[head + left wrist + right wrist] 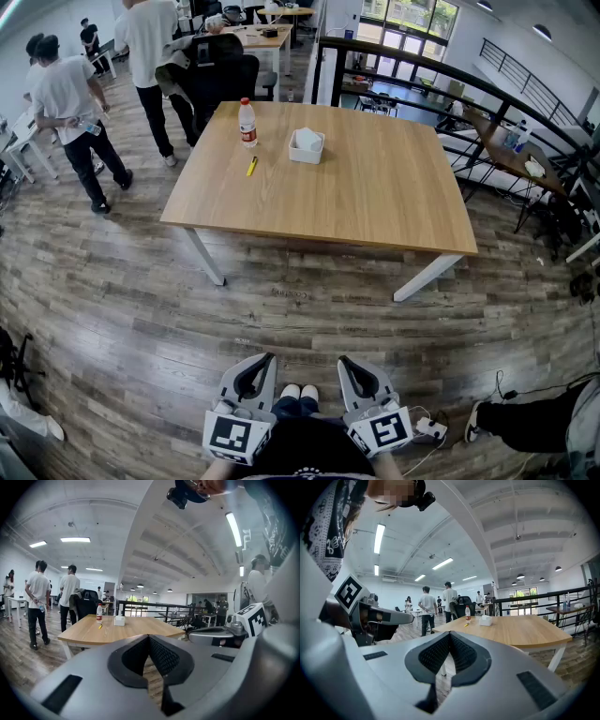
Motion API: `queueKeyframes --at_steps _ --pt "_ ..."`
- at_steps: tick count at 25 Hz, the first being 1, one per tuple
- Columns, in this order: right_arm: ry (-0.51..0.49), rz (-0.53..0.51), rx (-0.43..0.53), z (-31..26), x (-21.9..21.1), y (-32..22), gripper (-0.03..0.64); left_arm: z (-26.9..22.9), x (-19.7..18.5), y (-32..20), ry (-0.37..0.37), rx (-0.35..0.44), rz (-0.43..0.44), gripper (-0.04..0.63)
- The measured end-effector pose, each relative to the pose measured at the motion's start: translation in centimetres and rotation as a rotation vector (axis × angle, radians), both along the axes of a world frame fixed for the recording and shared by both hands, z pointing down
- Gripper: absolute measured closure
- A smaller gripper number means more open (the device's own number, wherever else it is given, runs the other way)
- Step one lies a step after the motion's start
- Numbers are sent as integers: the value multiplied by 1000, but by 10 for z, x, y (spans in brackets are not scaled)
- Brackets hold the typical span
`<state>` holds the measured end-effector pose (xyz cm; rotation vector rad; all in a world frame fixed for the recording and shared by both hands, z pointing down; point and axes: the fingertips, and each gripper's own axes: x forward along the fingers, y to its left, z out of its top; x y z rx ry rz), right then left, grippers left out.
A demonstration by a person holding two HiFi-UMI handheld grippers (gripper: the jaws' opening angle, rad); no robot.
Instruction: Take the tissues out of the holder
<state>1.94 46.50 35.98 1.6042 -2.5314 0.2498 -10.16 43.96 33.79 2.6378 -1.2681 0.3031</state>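
Observation:
A white tissue holder (pixel 307 146) with white tissues in it stands on the far part of a wooden table (pixel 375 197). The holder (pixel 119 620) is small and distant in the left gripper view, and the same holder (pixel 486 620) shows far off in the right gripper view. My left gripper (pixel 263 361) and right gripper (pixel 346 364) are held close to the person's body, well short of the table. Both are shut with nothing between their jaws, whose tips meet in each gripper view.
A water bottle (pixel 247 123) with a red cap and a yellow pen (pixel 251 166) lie left of the holder. Several people (pixel 70 103) stand at the far left. A black railing (pixel 441 80) runs behind the table. Wooden floor (pixel 141 309) lies between me and the table.

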Motion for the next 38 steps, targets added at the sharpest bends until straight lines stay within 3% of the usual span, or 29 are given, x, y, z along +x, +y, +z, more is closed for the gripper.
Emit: queueKeyframes --at_steps 13,19,27,38 --pt "-24 18 0 -1 19 6 606 -6 21 4 15 7 -7 591" --pt "-59 -33 29 -2 28 9 604 -9 36 4 37 21 -27 590" --pt "-98 -45 20 2 38 7 604 0 43 5 45 -24 -53 591" --pt "-93 32 -10 4 34 -60 604 -8 5 -89 38 8 -34 591"
